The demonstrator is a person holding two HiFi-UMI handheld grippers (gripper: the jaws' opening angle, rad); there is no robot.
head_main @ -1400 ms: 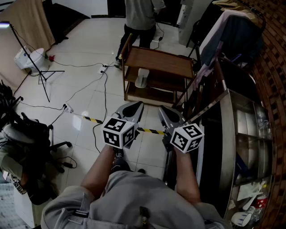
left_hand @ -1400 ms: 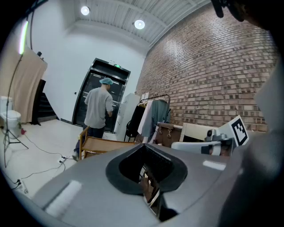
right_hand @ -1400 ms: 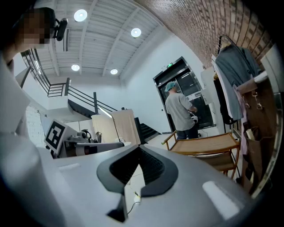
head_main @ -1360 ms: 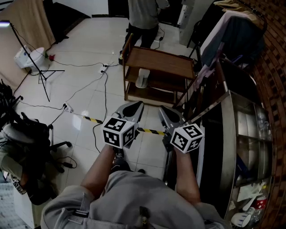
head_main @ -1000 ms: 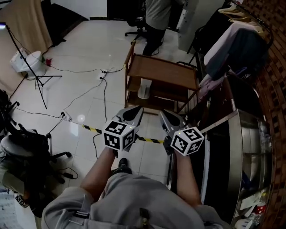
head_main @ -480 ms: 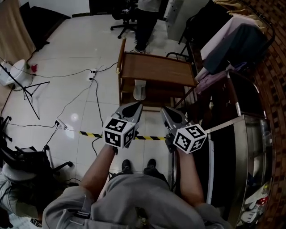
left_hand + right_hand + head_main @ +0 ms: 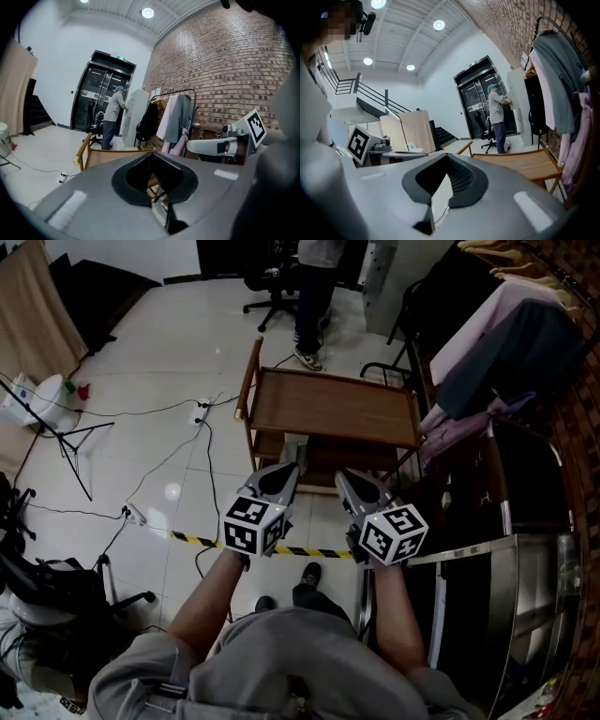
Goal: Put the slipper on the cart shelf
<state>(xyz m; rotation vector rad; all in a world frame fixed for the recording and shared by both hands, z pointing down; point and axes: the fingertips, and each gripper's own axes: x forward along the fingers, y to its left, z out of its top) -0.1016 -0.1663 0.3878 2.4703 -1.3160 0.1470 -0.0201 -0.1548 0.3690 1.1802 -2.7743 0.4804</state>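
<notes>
Tiled floor (image 7: 169,381), wooden cart (image 7: 328,409) just beyond your tongs. Left gripper (image 7: 289,469) and right gripper (image 7: 339,475) both closed, empty, side by side: likely approach posture, nothing to grip yet.

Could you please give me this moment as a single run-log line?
left tongs: shut, empty | right tongs: shut, empty | wooden cart: just beyond both tongs | contact: none

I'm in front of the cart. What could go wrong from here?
Cables and the striped floor tape cross the floor near your feet: trip hazard. Both the left gripper and right gripper are shut and empty, so no slipper is in hand. A person stands beyond the cart.
</notes>
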